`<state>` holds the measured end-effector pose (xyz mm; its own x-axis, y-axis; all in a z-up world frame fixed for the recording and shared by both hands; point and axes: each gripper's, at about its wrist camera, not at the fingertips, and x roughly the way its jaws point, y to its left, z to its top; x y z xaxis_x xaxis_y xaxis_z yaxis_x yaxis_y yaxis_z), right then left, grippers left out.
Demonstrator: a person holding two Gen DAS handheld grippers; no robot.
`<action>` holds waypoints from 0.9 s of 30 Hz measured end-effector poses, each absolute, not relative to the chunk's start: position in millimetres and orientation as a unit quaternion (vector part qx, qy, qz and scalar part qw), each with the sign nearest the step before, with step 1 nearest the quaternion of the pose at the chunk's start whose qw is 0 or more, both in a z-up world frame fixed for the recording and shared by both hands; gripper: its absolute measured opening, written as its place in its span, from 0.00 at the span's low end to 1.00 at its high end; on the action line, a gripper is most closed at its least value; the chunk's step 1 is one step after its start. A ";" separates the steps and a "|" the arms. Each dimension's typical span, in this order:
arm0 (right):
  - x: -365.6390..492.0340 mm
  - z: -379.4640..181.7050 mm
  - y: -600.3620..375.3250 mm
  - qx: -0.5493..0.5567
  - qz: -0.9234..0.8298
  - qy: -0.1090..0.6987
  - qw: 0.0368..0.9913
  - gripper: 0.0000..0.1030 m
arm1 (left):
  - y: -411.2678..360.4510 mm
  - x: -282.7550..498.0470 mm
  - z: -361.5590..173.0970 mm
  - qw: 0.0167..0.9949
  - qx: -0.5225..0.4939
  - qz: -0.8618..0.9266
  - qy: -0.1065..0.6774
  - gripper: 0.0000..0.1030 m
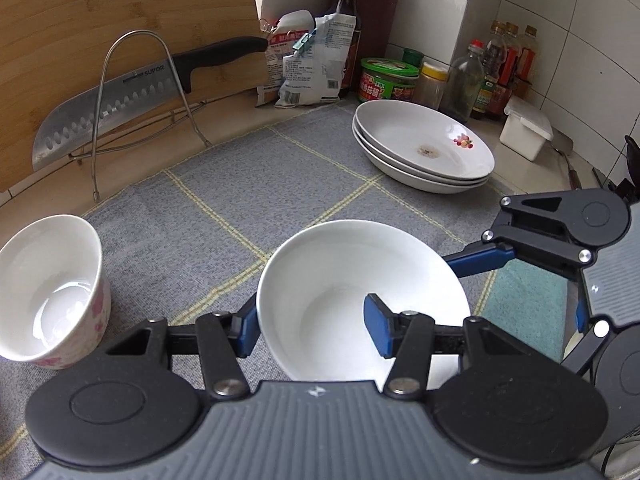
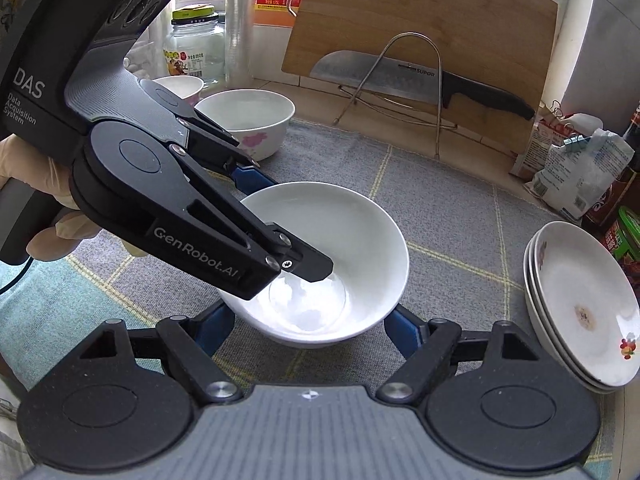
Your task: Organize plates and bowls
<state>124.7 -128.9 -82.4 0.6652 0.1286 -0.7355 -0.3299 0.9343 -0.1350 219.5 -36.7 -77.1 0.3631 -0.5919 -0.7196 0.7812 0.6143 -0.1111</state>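
Note:
A plain white bowl (image 1: 360,280) (image 2: 328,240) hangs just over the grey checked cloth (image 1: 224,184), held by both grippers. My left gripper (image 1: 312,330) (image 2: 286,224) is shut on the bowl's wall, with one finger inside and the other outside the rim. My right gripper (image 2: 310,330) clasps the bowl's lower body from both sides, and its blue fingers (image 2: 218,328) vanish behind the bowl. A stack of three white plates (image 1: 424,148) (image 2: 580,308) rests on the cloth's far right. On the left stands a flowered bowl (image 1: 52,288) (image 2: 248,120).
A cleaver (image 1: 108,112) lies in a wire rack (image 2: 408,76) against an upright wooden board (image 2: 420,8). Bottles, jars and bags (image 1: 400,76) crowd the tiled back corner. A second flowered cup (image 2: 180,86) and a glass jar (image 2: 196,48) stand behind the flowered bowl.

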 end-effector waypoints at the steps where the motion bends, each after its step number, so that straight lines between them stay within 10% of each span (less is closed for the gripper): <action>1: 125.2 -82.8 -129.2 -0.129 0.126 0.390 0.903 0.83 | -37.1 219.7 -77.4 0.816 0.126 -0.421 0.376 0.51; 16: 126.6 -84.8 -128.2 -0.127 0.121 0.394 0.902 0.83 | -37.0 219.7 -80.0 0.817 0.120 -0.422 0.375 0.53; 20: 127.3 -85.1 -131.7 -0.116 0.127 0.397 0.902 0.94 | -34.1 215.1 -74.3 0.831 0.123 -0.411 0.356 0.80; 27: 125.2 -78.5 -136.1 -0.112 0.122 0.382 0.909 1.00 | -17.8 211.5 -61.4 0.844 0.120 -0.394 0.343 0.81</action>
